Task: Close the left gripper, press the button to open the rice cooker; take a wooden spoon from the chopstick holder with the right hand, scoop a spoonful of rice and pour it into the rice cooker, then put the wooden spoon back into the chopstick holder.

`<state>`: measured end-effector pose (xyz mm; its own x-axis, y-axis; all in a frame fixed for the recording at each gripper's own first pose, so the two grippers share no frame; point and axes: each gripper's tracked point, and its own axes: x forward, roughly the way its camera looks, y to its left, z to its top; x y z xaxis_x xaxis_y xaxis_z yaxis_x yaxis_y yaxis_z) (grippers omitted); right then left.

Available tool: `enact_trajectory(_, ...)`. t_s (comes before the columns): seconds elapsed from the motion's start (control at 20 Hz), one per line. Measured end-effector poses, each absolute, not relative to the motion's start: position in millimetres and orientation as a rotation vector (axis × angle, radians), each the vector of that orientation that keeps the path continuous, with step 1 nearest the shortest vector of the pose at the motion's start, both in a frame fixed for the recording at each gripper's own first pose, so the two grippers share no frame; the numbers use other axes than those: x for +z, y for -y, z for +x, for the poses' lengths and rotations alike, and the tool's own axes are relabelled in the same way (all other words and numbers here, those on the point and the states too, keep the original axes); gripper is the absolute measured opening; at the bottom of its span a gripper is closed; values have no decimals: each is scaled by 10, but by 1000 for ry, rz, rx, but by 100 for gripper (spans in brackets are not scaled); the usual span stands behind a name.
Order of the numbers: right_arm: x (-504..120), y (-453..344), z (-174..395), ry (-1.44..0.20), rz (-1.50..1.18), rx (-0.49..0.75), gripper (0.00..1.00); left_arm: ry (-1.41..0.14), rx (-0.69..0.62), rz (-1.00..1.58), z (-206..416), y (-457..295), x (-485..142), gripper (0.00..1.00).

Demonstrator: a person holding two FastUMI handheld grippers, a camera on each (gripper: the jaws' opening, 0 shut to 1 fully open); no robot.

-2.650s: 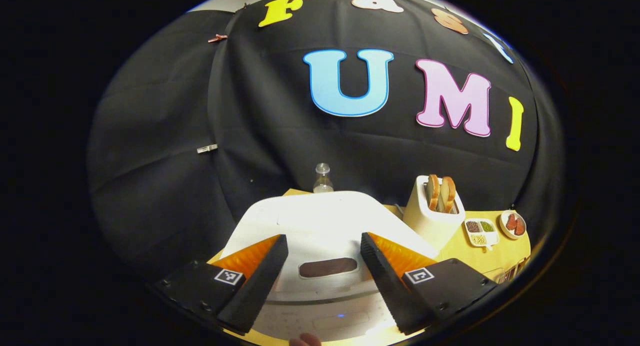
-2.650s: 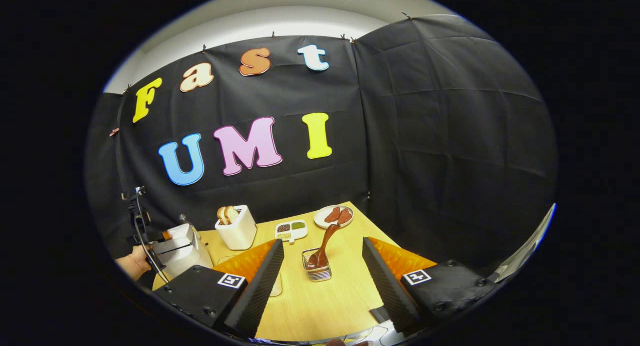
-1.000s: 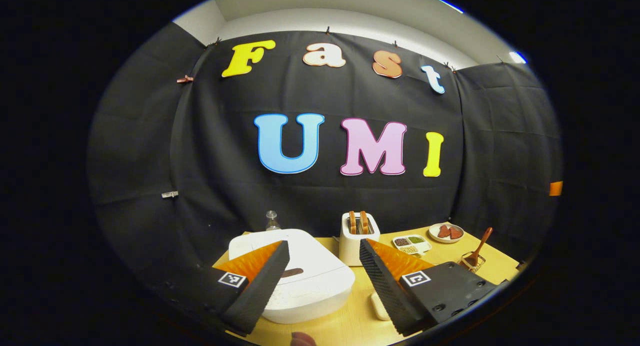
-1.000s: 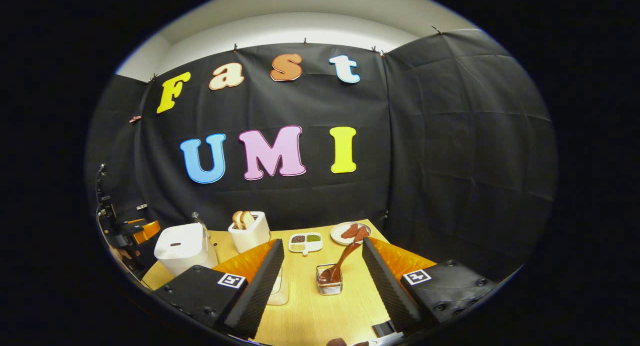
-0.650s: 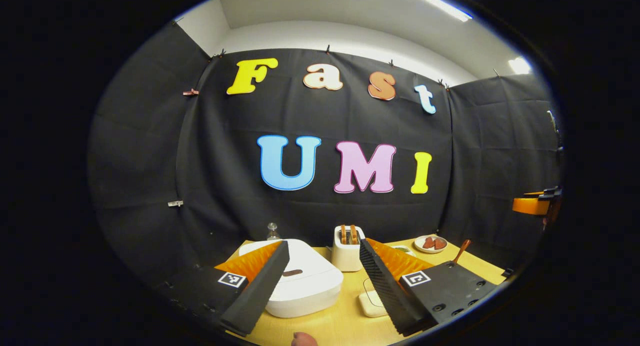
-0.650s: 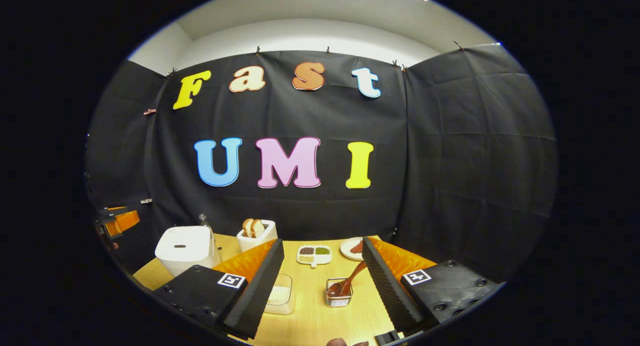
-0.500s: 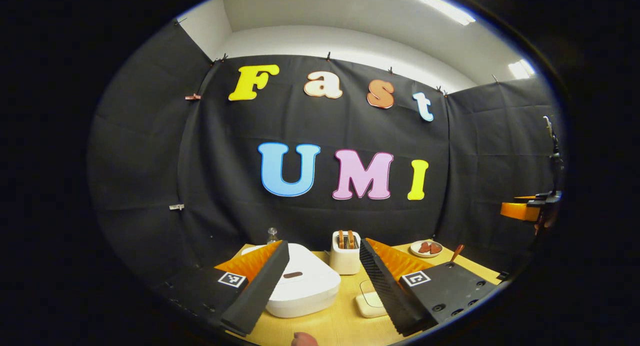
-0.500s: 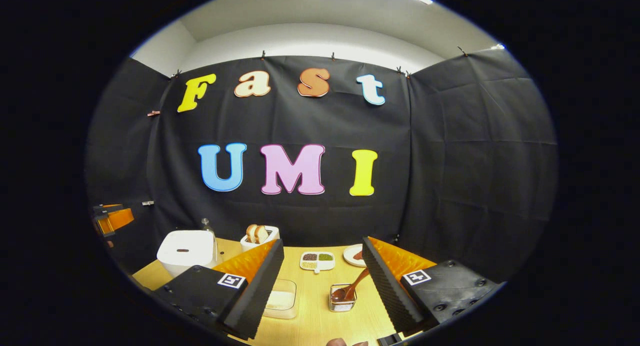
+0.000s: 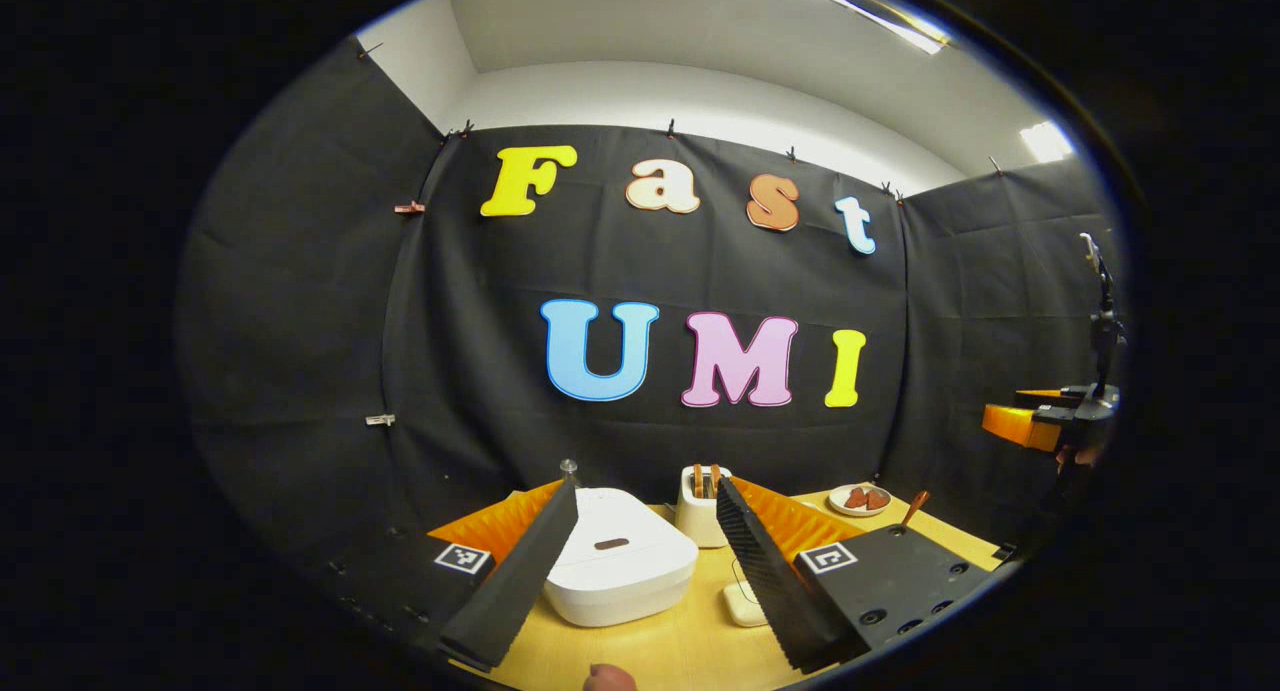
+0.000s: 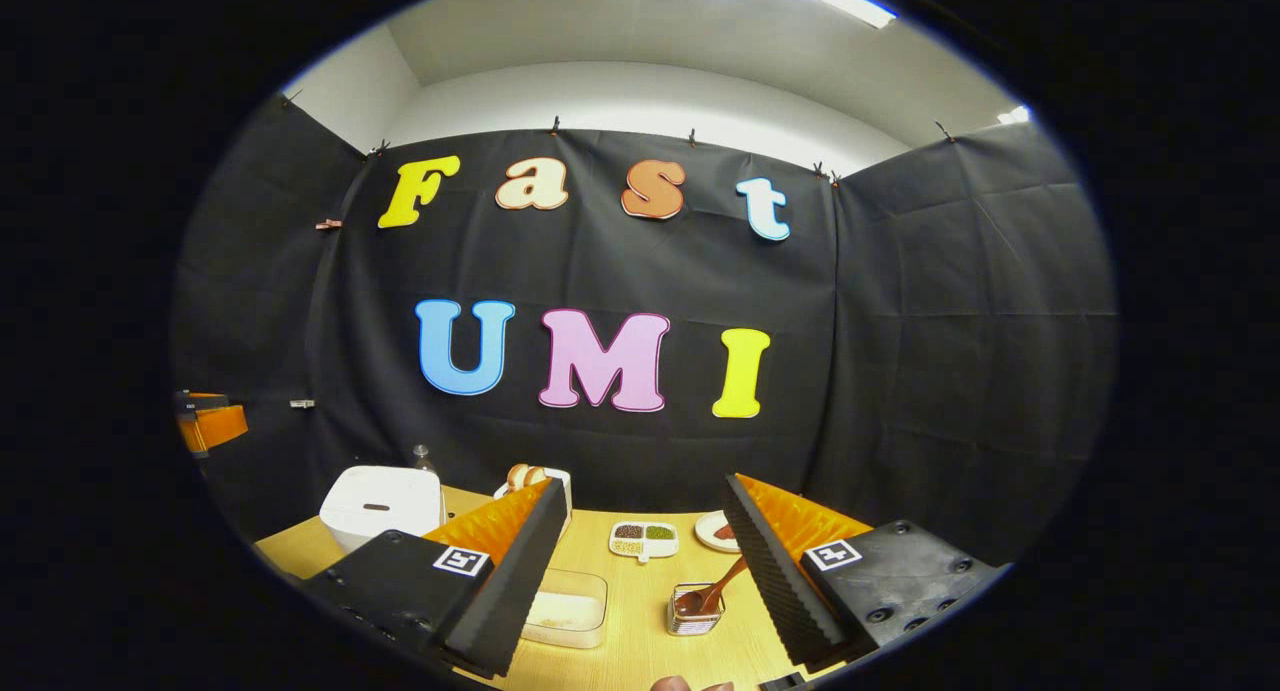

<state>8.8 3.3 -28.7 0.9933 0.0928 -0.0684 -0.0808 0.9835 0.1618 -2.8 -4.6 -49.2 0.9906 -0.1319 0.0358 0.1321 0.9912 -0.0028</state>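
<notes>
in the left gripper view the left gripper (image 9: 645, 556) is held above the near edge of the wooden table (image 9: 660, 651), its jaws spread wide with nothing between them. past its fingers the white rice cooker (image 9: 618, 568) sits on the table with its lid down, a dark oval button (image 9: 610, 544) on top. behind the cooker stands a small bottle (image 9: 568, 467), and to the cooker's right a white toaster (image 9: 703, 504) with bread slices in its slots. a small plate (image 9: 859, 499) with reddish pieces lies farther right near the back edge, and the tip of the wooden spoon (image 9: 913, 504) pokes up behind the gripper's right finger. a pale container (image 9: 742, 603) is partly hidden by that finger. at the far right edge the other gripper (image 9: 1040, 421) hangs in the air, well apart from the table things.

in the right gripper view the right gripper (image 10: 645, 556) is also raised over the near side of the table (image 10: 640, 651), jaws wide apart and empty. between its fingers the chopstick holder (image 10: 693, 609) stands on the table with the wooden spoon (image 10: 712, 591) in it, bowl down and handle leaning to the right. to the holder's left is a clear container of rice (image 10: 567, 607). behind them lie a divided dish of grains (image 10: 643, 539) and the plate (image 10: 716, 531). the rice cooker (image 10: 382, 505), lid closed, is at the left, with the toaster (image 10: 535, 483) just beside it.
</notes>
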Motion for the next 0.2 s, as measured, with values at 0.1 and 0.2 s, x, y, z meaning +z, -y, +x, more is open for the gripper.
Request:
enact_trajectory(0.1, -262, -35, 71, -77, 166, 85, 99, 37, -136, -15, -27, 42, -493, 96)
enact_trajectory(0.2, -254, -26, 67, -78, 167, 82, 99, 38, -142, -22, -22, 45, -479, 96)
